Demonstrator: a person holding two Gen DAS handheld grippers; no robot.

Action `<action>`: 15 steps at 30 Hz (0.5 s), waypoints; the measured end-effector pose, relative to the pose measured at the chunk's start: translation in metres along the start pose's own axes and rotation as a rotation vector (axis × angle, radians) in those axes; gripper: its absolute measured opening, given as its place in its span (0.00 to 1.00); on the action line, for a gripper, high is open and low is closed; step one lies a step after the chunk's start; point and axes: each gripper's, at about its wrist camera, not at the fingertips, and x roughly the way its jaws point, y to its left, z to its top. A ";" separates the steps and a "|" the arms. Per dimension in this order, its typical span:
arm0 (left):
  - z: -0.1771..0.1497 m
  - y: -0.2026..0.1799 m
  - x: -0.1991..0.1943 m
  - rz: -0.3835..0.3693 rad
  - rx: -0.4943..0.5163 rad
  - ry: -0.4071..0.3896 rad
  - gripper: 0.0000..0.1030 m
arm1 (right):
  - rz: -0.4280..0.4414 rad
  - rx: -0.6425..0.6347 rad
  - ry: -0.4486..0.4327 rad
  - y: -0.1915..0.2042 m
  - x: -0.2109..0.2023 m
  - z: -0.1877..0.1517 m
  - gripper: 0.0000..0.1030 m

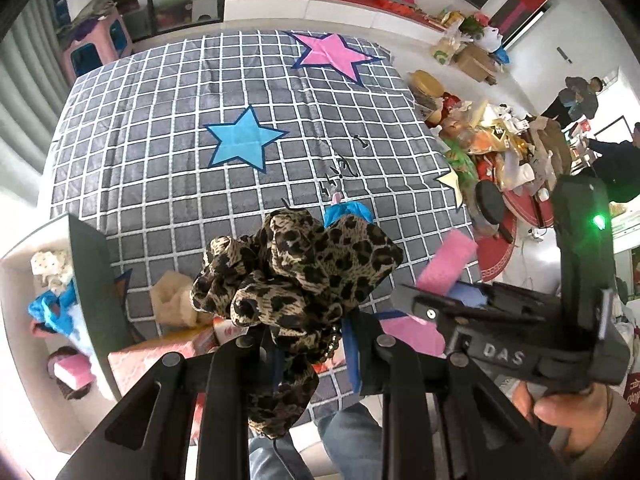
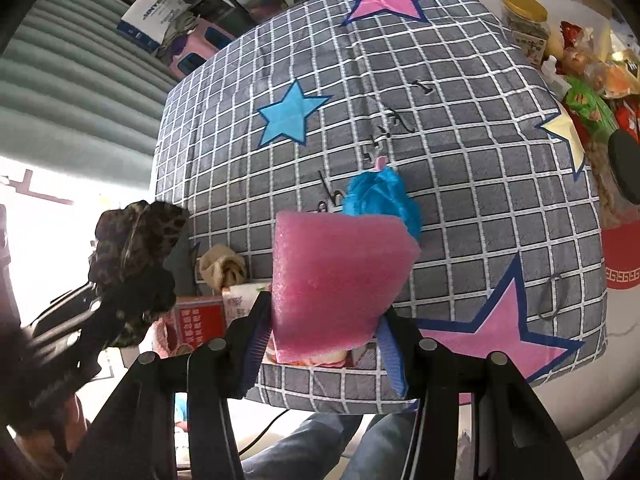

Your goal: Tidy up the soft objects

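From the left wrist view, the left tool (image 1: pixel 308 340) is clamped on a leopard-print scrunchie (image 1: pixel 296 276), whose ruffled fabric bunches up above the fingers and hangs down between them, lifted above the near edge of the tabletop (image 1: pixel 168 128). That surface is covered by a grey checked cloth with a blue star (image 1: pixel 242 140) and a pink star (image 1: pixel 334 54). At the left stands an open white box (image 1: pixel 24 280) holding a blue puff, a pink sponge and a cream dotted fabric piece. A beige soft lump (image 1: pixel 174 300) lies on the cloth just beside the box. To the right, the right tool (image 1: pixel 452 292) holds a pink foam block (image 1: pixel 448 264).

From the right wrist view, the right tool (image 2: pixel 324 336) grips the pink foam block (image 2: pixel 336 280) between its blue-padded fingers (image 2: pixel 256 344), above the cloth's near edge. A blue mesh puff (image 2: pixel 380 198) lies on the cloth just behind the block. At the left, the left tool (image 2: pixel 120 304) carries the leopard scrunchie (image 2: pixel 136 240), with the beige lump (image 2: pixel 222 266) beyond it.
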 end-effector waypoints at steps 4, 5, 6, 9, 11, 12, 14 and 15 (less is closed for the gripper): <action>-0.012 0.009 -0.018 0.004 -0.007 -0.030 0.26 | 0.005 -0.029 -0.002 0.019 -0.001 -0.004 0.50; -0.015 0.011 -0.023 0.007 -0.010 -0.039 0.26 | 0.005 -0.039 -0.003 0.025 -0.001 -0.004 0.50; -0.018 0.014 -0.027 0.004 -0.014 -0.044 0.26 | 0.006 -0.046 -0.002 0.029 -0.001 -0.005 0.50; -0.027 0.023 -0.037 0.012 -0.018 -0.057 0.26 | 0.011 -0.072 0.003 0.046 0.002 -0.007 0.50; -0.033 0.032 -0.042 0.014 -0.034 -0.064 0.26 | 0.014 -0.094 0.007 0.058 0.004 -0.007 0.50; -0.035 0.036 -0.044 0.017 -0.039 -0.067 0.26 | 0.015 -0.102 0.009 0.063 0.005 -0.008 0.50; -0.040 0.043 -0.048 0.024 -0.051 -0.076 0.26 | 0.015 -0.126 0.014 0.075 0.008 -0.009 0.50; -0.042 0.046 -0.050 0.023 -0.057 -0.078 0.26 | 0.015 -0.135 0.016 0.079 0.009 -0.009 0.50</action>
